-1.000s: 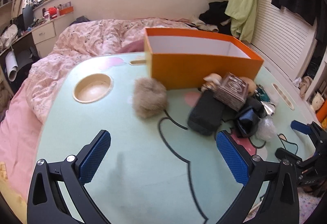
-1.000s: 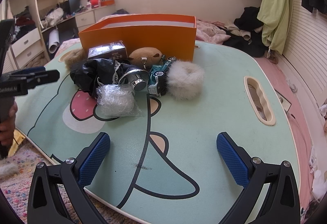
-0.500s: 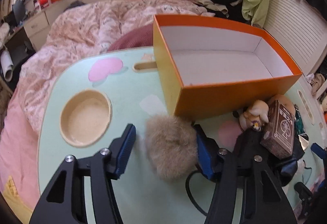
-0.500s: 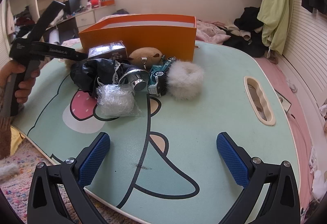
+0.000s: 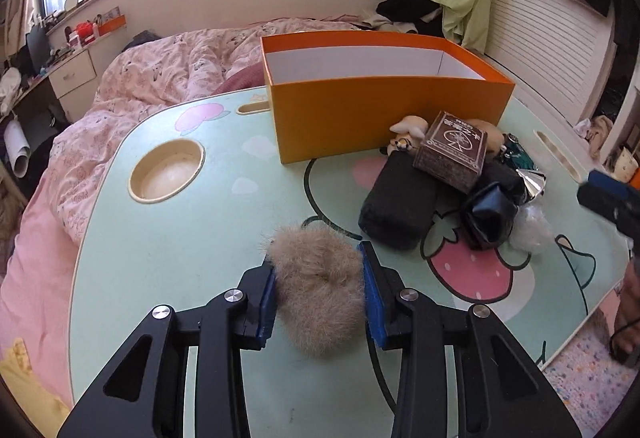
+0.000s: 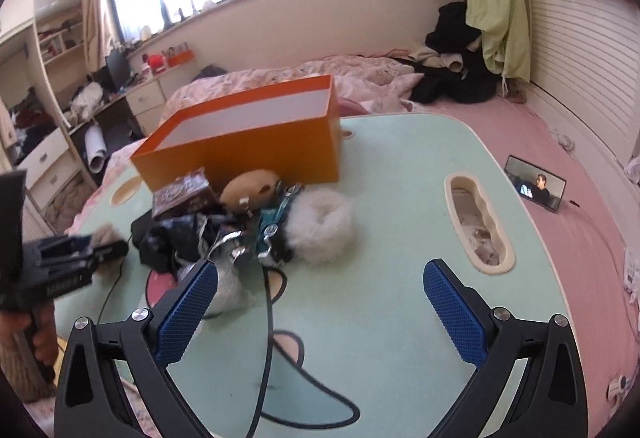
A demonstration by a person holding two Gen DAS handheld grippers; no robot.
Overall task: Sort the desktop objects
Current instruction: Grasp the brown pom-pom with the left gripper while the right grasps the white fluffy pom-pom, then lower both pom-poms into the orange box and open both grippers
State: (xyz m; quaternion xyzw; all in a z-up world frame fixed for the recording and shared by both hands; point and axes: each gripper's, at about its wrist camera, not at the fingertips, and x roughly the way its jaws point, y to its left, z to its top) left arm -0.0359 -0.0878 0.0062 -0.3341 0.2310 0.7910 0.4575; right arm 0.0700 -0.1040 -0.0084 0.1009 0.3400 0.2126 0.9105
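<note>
My left gripper point(image 5: 318, 262) is shut on a brown fluffy scrunchie point(image 5: 320, 290) above the near part of the mint cartoon table point(image 5: 192, 246); both blue pads press into its fur. An open orange box point(image 5: 384, 110) with a white inside stands at the back. In front of it lies a pile: a brown card box point(image 5: 452, 150), a black pouch point(image 5: 396, 206), a plush toy point(image 6: 252, 188), a teal toy car point(image 6: 272, 222) and a white fluffy scrunchie point(image 6: 320, 226). My right gripper point(image 6: 320, 268) hovers open over the table's near side, nothing between its fingers.
A round cup recess point(image 5: 166, 170) sits at the table's left and a long slot point(image 6: 478, 222) at its right. A phone point(image 6: 536, 188) lies on the pink bed beside the table. Pink bedding point(image 5: 160, 78) bunches up behind the table, and a hand point(image 6: 40, 338) holds the left gripper's handle.
My left gripper went forward to the brown scrunchie, shut on it, then drew back toward the near edge with it. The right gripper rose and rolled, staying open.
</note>
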